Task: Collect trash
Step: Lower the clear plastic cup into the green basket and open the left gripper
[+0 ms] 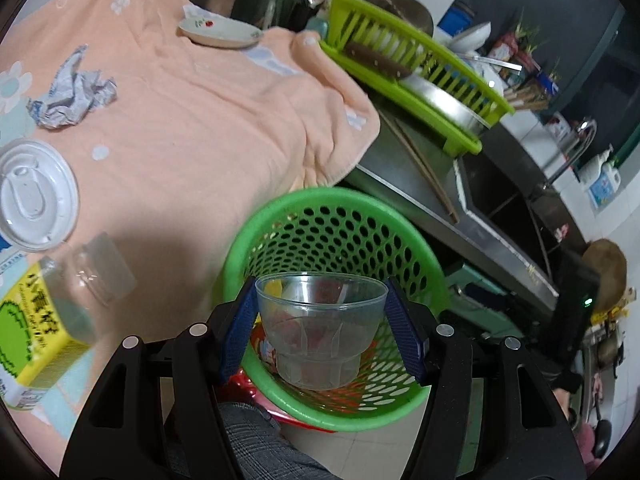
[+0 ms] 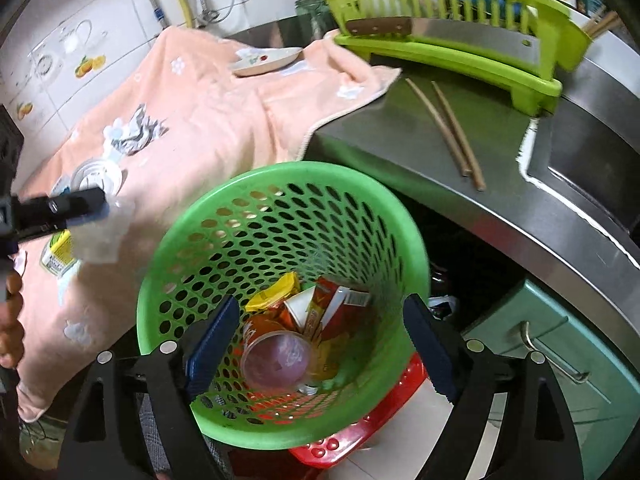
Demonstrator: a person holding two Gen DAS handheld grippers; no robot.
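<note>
My left gripper [image 1: 321, 332] is shut on a clear plastic cup [image 1: 320, 332] and holds it over the green perforated basket [image 1: 256, 236]. From the right wrist view the left gripper [image 2: 86, 208] with the cup [image 2: 102, 236] is at the left of the basket [image 2: 168, 248]. My right gripper [image 2: 320, 344] is open and empty above the basket, which holds wrappers [image 2: 316, 304] and a clear cup [image 2: 276, 356]. On the peach towel [image 1: 200, 120] lie crumpled paper [image 1: 72, 88], a white lid [image 1: 34, 194] and a yellow carton [image 1: 28, 336].
A saucer [image 1: 220, 32] sits at the towel's far end. A green dish rack [image 2: 452, 20] with a cleaver, two chopsticks [image 2: 452, 128] and a steel sink [image 2: 592, 160] are on the counter right. The basket stands on a red stool [image 2: 360, 436].
</note>
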